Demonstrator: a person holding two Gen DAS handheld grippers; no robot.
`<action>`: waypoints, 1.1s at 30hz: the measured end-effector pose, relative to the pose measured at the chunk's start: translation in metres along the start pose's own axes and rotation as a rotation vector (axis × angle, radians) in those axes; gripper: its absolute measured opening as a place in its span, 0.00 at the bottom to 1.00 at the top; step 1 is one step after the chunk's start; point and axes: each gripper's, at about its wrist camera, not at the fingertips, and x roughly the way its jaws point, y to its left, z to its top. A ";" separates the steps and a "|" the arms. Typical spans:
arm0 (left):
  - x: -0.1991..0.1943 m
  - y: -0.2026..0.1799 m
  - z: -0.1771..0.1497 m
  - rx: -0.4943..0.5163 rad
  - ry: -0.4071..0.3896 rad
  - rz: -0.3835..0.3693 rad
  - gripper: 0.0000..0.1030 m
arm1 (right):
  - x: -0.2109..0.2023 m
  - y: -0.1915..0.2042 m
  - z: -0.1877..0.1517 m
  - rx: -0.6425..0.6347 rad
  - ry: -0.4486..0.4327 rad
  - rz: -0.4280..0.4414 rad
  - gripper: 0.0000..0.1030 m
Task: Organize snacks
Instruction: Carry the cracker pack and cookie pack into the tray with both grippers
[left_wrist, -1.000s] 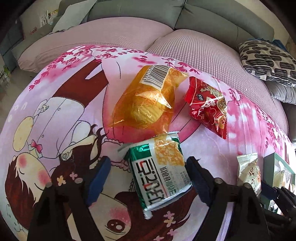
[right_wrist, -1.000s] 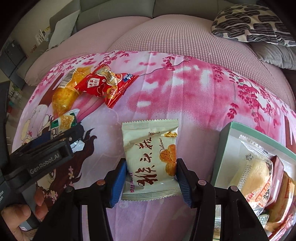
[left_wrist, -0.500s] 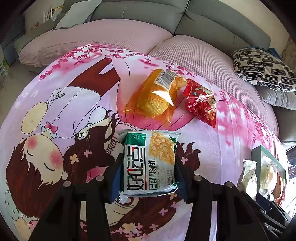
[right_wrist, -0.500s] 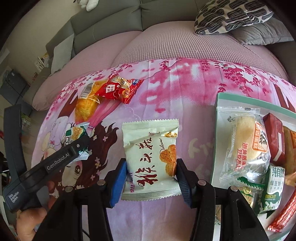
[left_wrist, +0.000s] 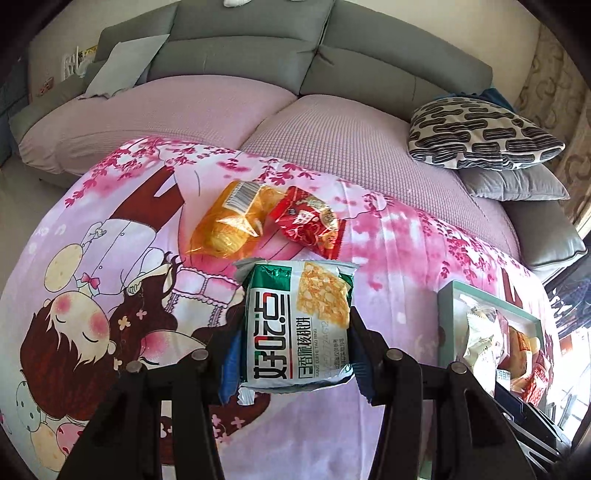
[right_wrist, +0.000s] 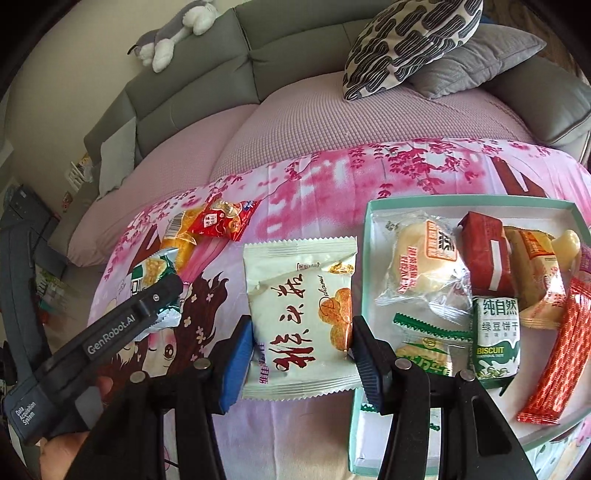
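Both packets have risen off the cartoon blanket (left_wrist: 110, 258) since a second ago: my left claw (left_wrist: 295, 354) clenches the green walnut-cake packet (left_wrist: 299, 325), my right claw (right_wrist: 301, 347) the cream pastry packet (right_wrist: 299, 317) beside the teal box (right_wrist: 364, 236). I'd carry rightward, dropping the cream one into the box's bare near corner first. Farther off, orange bread packet (left_wrist: 225, 225) and red snack packet (left_wrist: 310, 225) wait; nothing blocks.

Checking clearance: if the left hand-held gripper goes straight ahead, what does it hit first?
Likely the orange snack bag, just beyond the green cracker pack that the left hand-held gripper holds; the red packet lies beside it. Depth unclear.
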 end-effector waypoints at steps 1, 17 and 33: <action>-0.002 -0.007 -0.001 0.013 -0.005 -0.004 0.51 | -0.005 -0.004 0.001 0.008 -0.009 0.000 0.54; -0.004 -0.117 -0.026 0.255 0.005 -0.092 0.51 | -0.065 -0.114 0.005 0.217 -0.151 -0.126 0.54; -0.001 -0.185 -0.050 0.399 0.033 -0.180 0.51 | -0.096 -0.182 -0.001 0.365 -0.205 -0.250 0.54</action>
